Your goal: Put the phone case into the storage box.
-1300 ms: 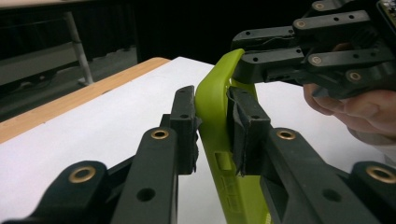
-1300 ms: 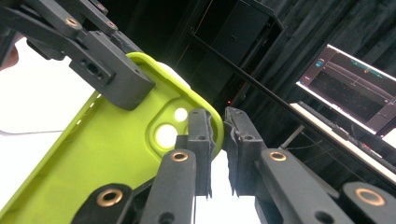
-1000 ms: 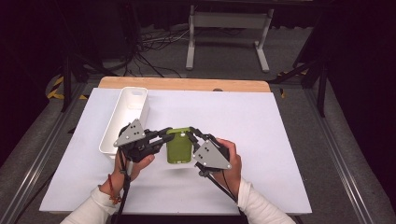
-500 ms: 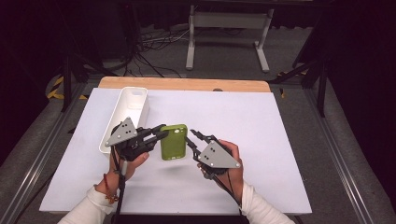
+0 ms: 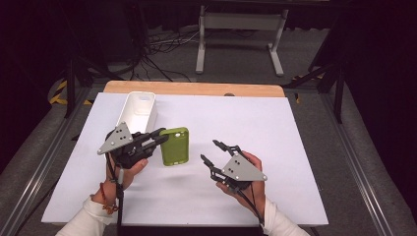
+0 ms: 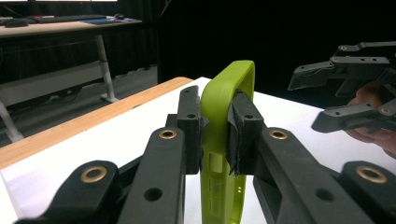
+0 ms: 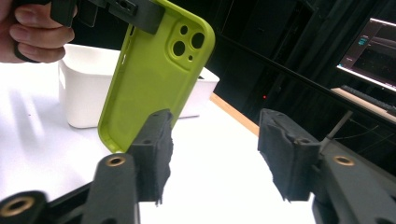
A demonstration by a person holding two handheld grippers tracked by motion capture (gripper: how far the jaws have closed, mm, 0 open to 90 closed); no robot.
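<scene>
A lime-green phone case [image 5: 175,146] hangs just above the white table, held by its left edge in my left gripper [image 5: 160,138], which is shut on it. In the left gripper view the two pads pinch the case's rim [image 6: 224,116] edge-on. My right gripper [image 5: 210,151] sits apart from the case, to its right and nearer the person. Its jaws have just been opening and nothing is between them. From the right gripper view, the case's back with its camera cut-outs [image 7: 149,79] hangs beyond the spread jaws of the right gripper [image 7: 215,140].
A long white bin [image 5: 138,112] stands at the back left of the white table top [image 5: 275,128], right behind the left hand. A wooden strip [image 5: 196,88] runs along the far edge. Beyond it on the floor are a metal stand [image 5: 241,29] and cables.
The right gripper let go of the case's right edge, opened and drew back to the right and toward the person. The left gripper carried the case slightly left.
</scene>
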